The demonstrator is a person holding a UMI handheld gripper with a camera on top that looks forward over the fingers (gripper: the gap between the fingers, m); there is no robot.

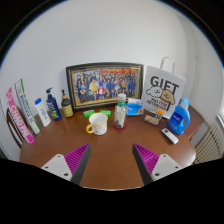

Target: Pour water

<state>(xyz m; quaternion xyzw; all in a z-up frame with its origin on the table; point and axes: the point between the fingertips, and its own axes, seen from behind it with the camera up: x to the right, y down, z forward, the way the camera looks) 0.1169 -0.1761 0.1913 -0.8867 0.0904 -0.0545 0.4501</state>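
Bottle: a clear bottle [121, 110] with a reddish label stands on the round wooden table [110, 160], beyond the fingers and a little to the right of the gap between them.
Bottle axis: upright, long axis vertical, cap and mouth pointing straight up; whether it holds water is hard to tell at this range.
Cup: a pale mug [98, 124] sits just left of the bottle, opening upward, its handle seemingly turned left.
Gripper: the gripper [110, 160] is empty, fingers spread wide, both well short of the bottle.
Step in hand: probably the approach; come in level, centre the bottle between the pads, close on the body below the neck.
Care: the mug is close, so keep the left finger clear of it.
Surroundings: a framed photo [104, 86] behind, a gift bag [163, 92] and a blue bottle [180, 117] to the right, tubes and bottles [33, 108] to the left.
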